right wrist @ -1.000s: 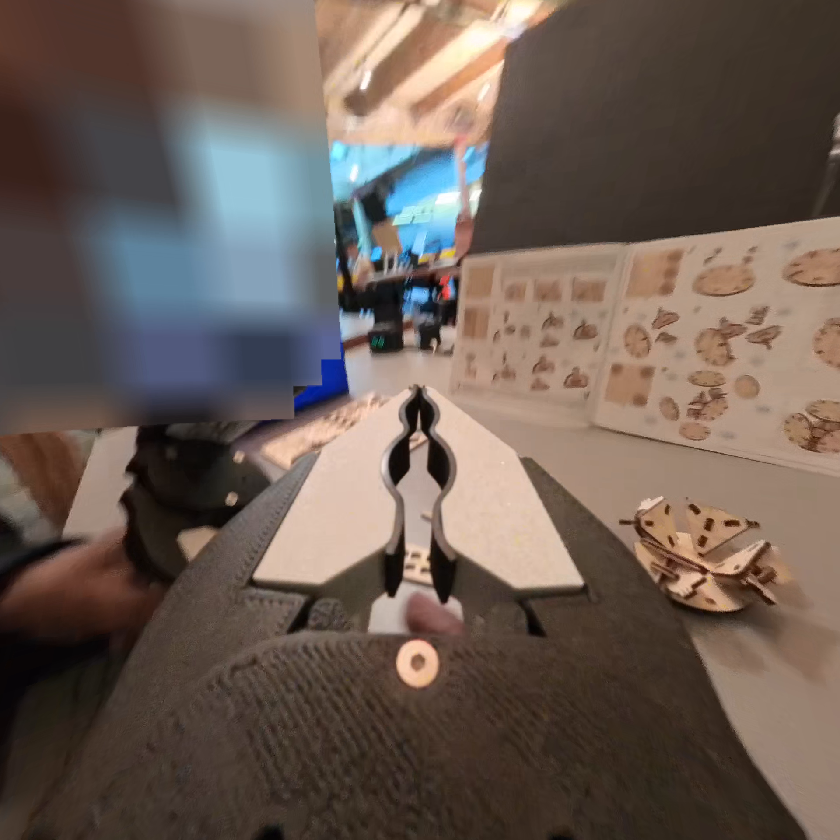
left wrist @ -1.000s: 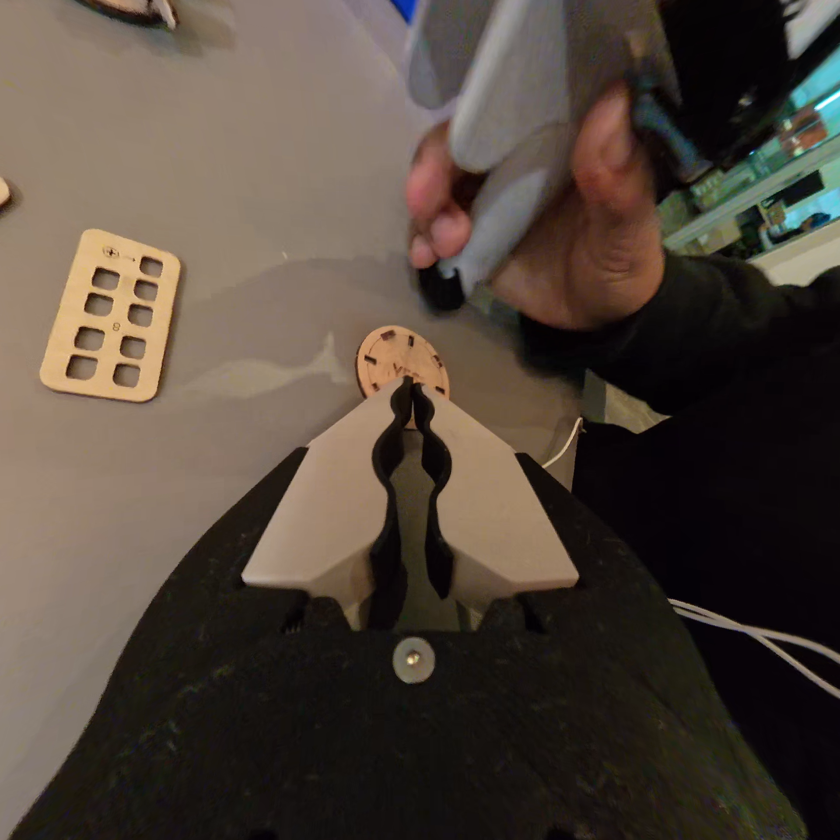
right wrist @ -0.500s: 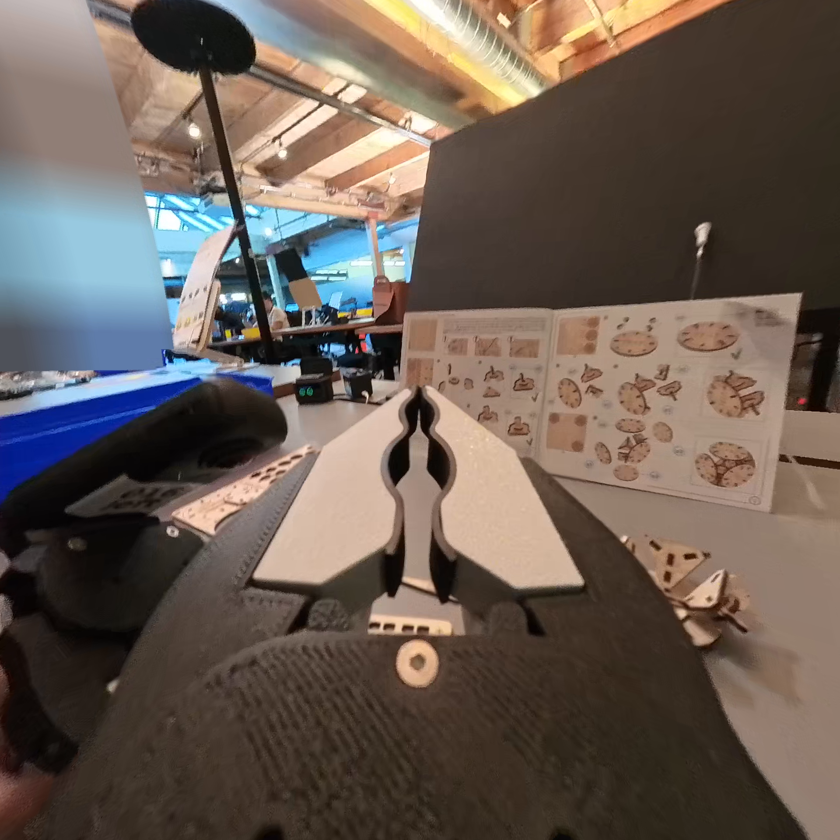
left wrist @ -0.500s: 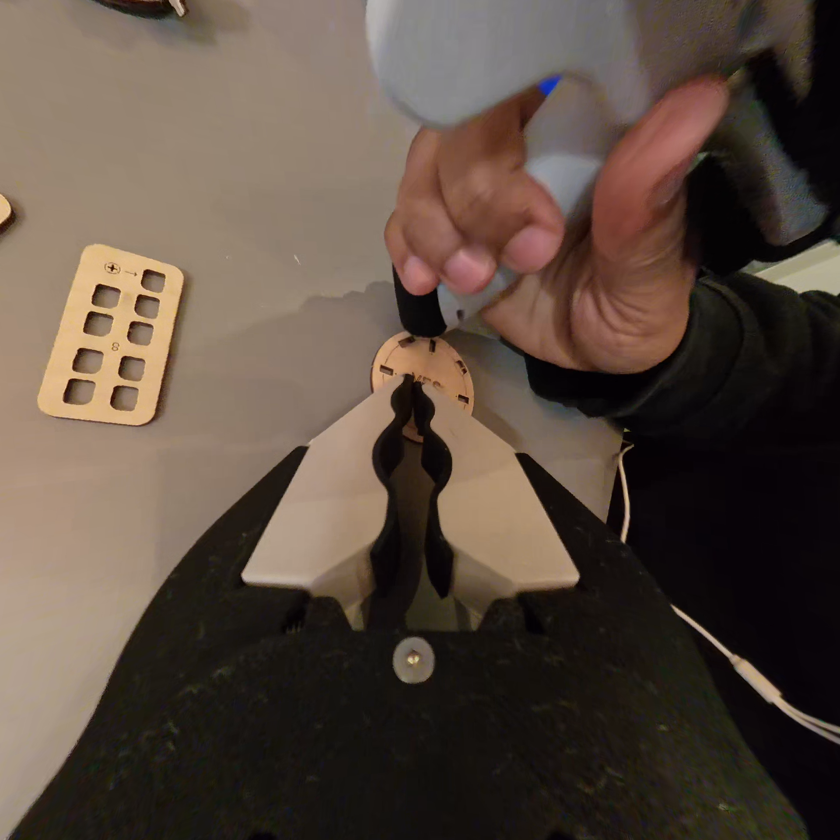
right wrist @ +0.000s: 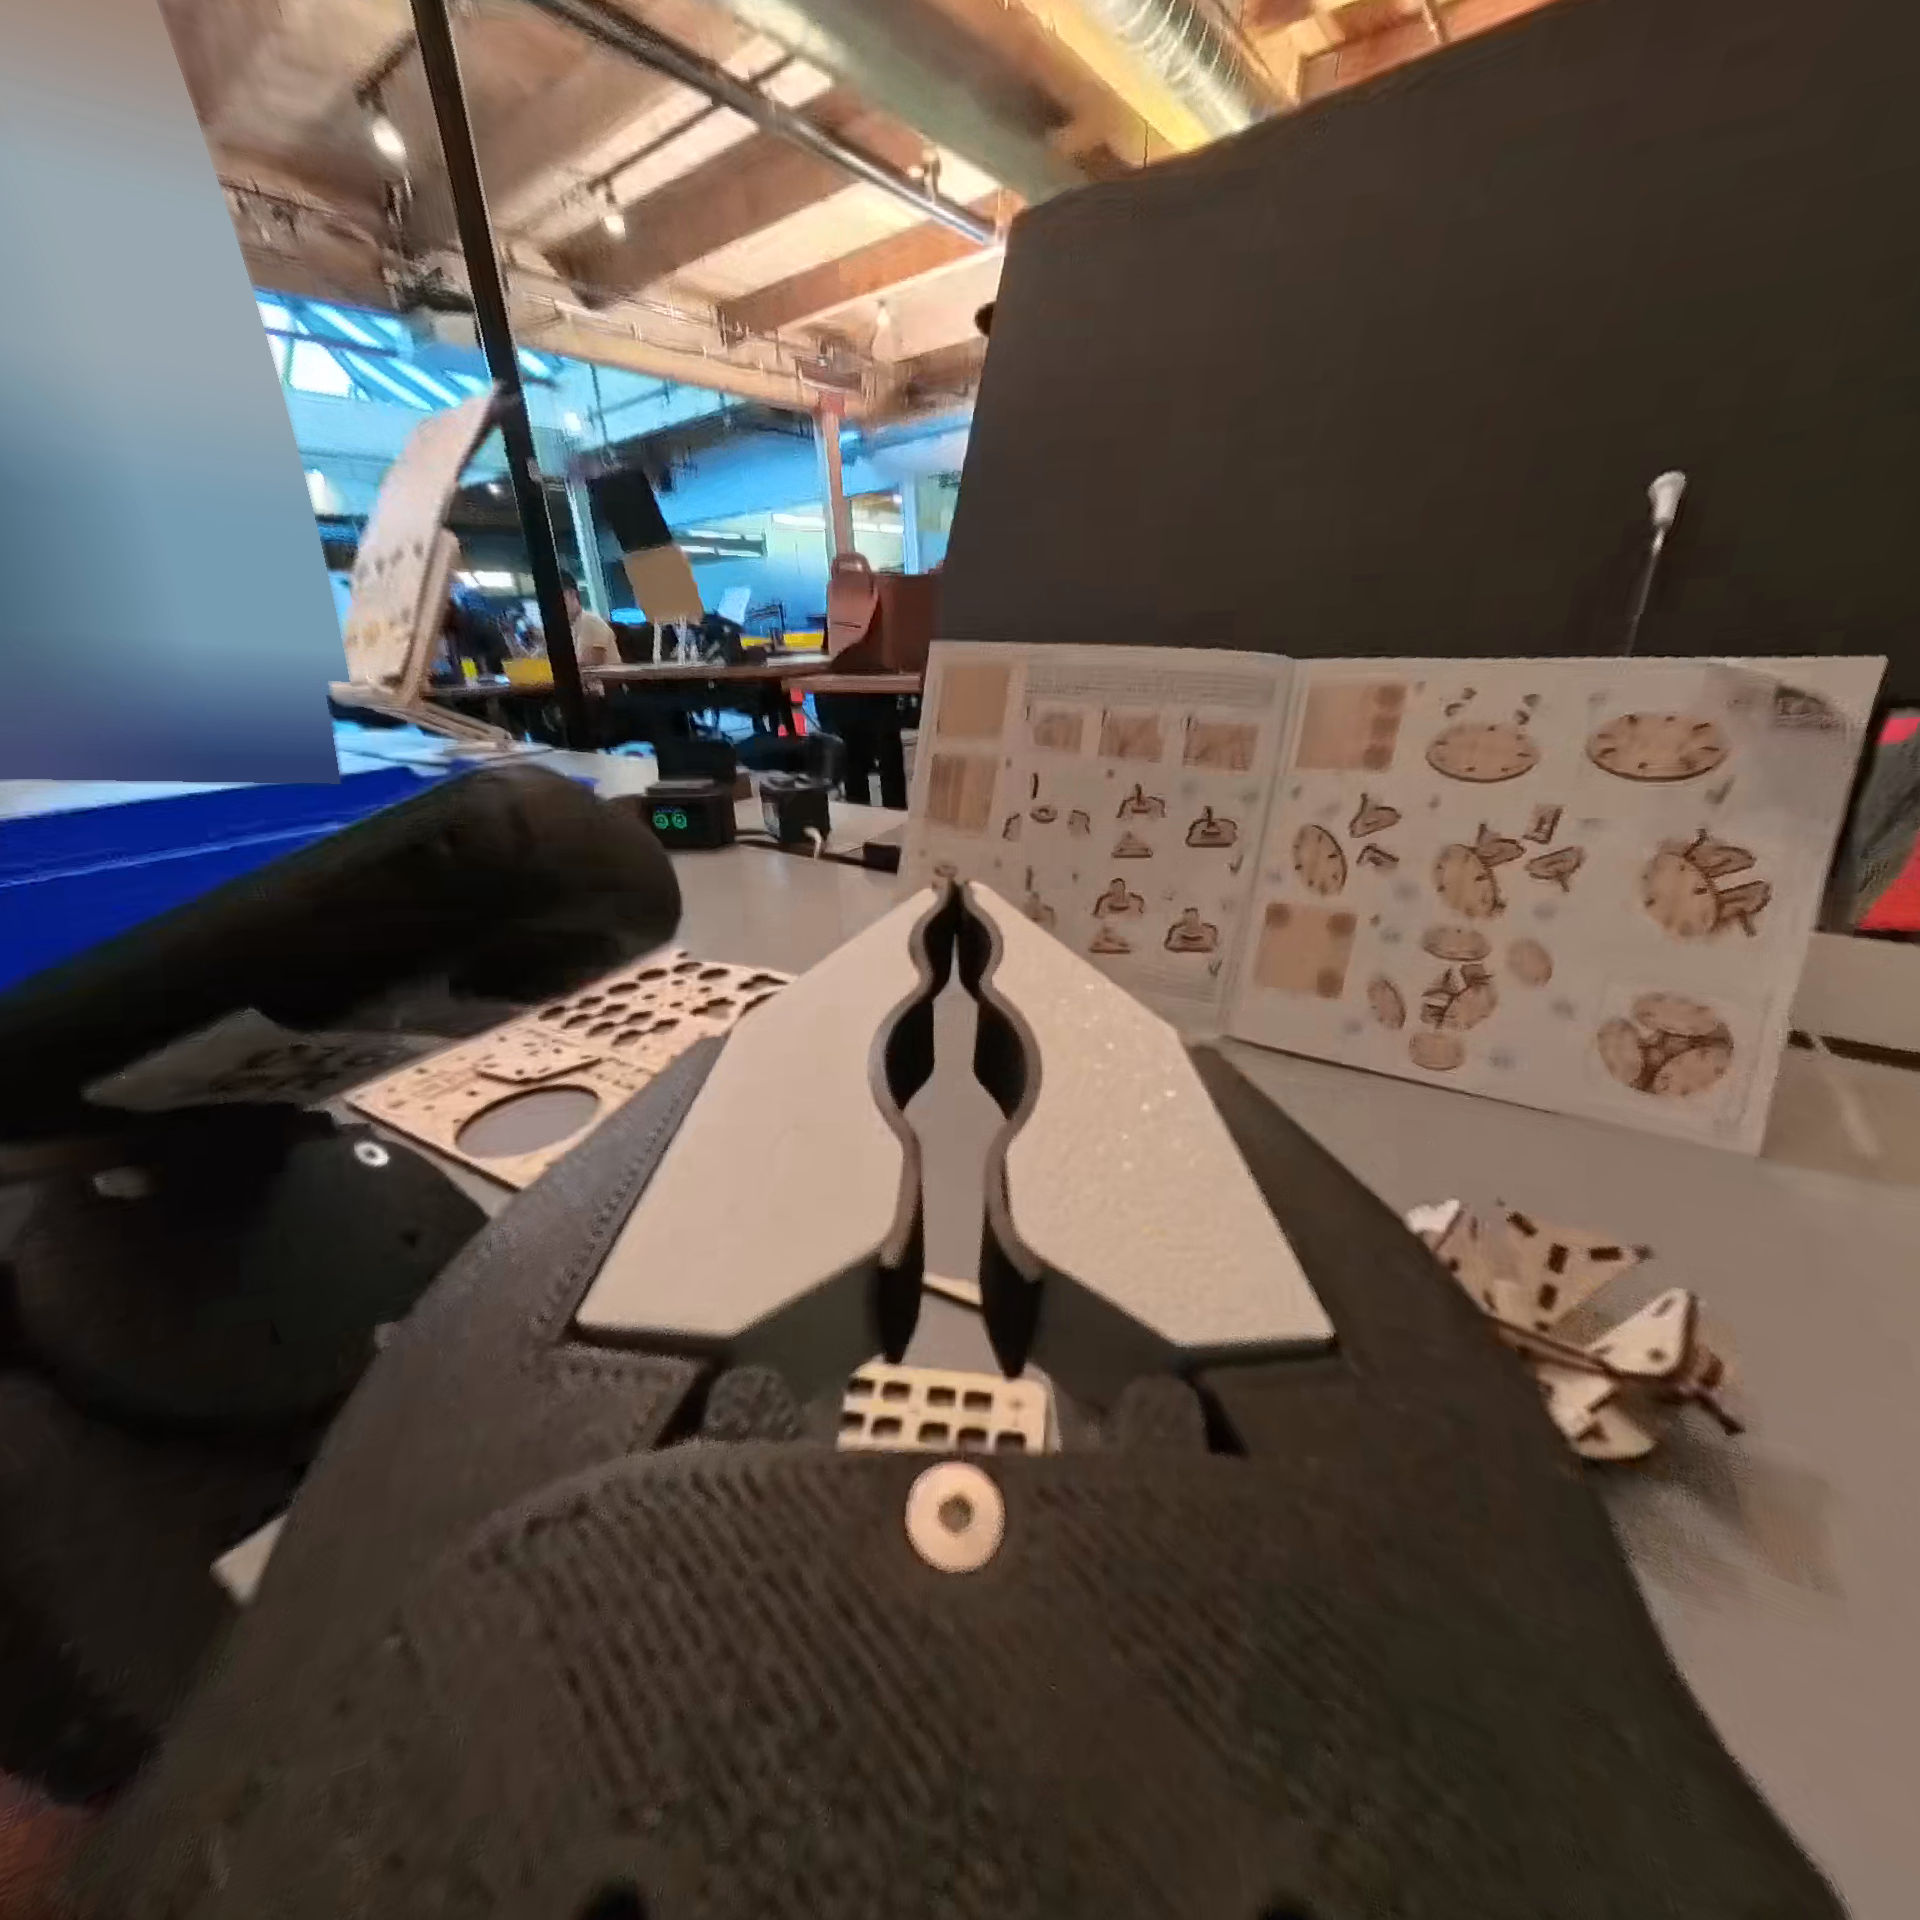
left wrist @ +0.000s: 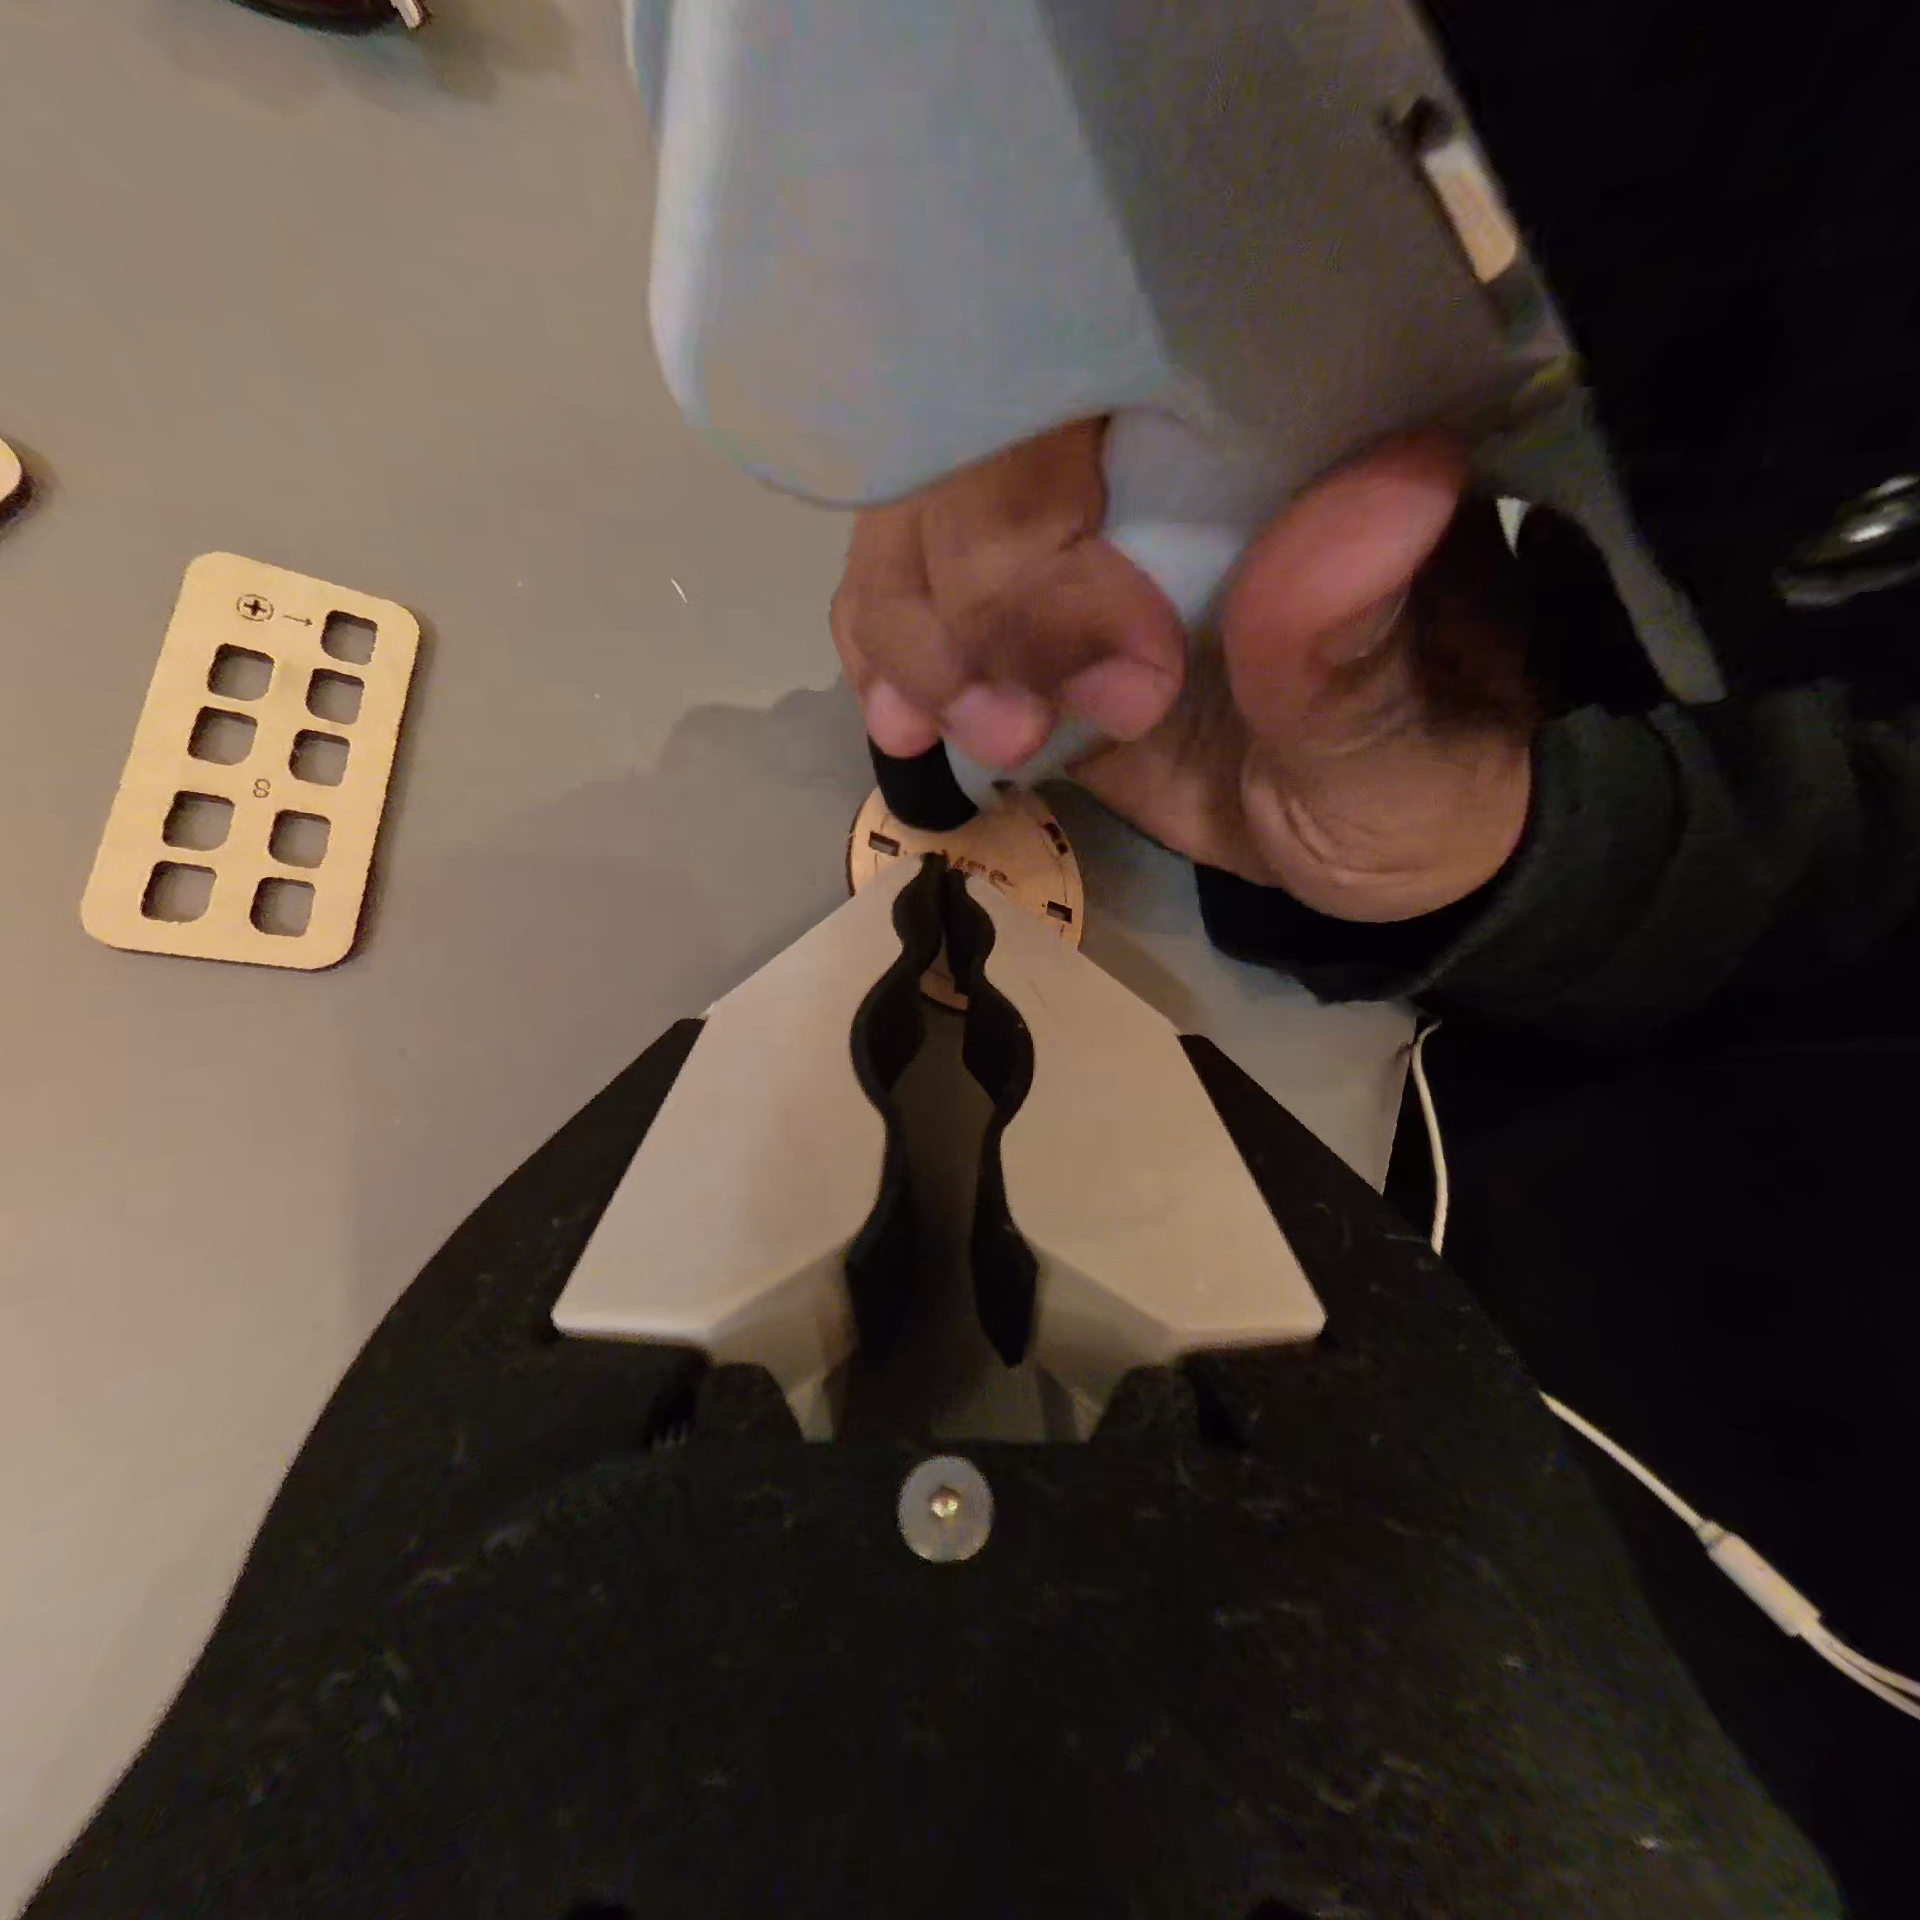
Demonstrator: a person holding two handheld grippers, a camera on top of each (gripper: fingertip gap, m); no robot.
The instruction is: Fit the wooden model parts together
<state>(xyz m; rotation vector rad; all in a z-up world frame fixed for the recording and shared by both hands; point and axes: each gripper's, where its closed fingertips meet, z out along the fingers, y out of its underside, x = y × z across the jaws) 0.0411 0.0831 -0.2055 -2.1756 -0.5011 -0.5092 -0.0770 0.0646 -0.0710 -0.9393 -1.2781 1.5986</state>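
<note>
The left gripper is hanging over the grey table with its two fingers closed together, nothing between them, their tips lying over the near part of a round wooden disc. The disc is lying flat on the table, small slots cut around its rim; being round, it has no long axis to speak of. At the disc's far edge, the black end of the other gripper's handle is resting on it, gripped by a person's hand in a dark sleeve. To the left of the disc, well apart, a rectangular wooden plate with ten square holes is lying flat, its long axis running away from the camera and leaning slightly right. A white cable is trailing right of the disc, off the table's edge.

The right gripper is pointing level across the table, its fingers also pressed together on nothing. Beyond its tips an open instruction booklet is standing upright, its long axis running left to right. Left of the booklet, a punched-out wooden sheet is lying flat, with a large round hole and many small ones. Below and to the right of the booklet, a part-built wooden assembly is sitting on the table. The same holed plate is peeking out under the fingers' base.
</note>
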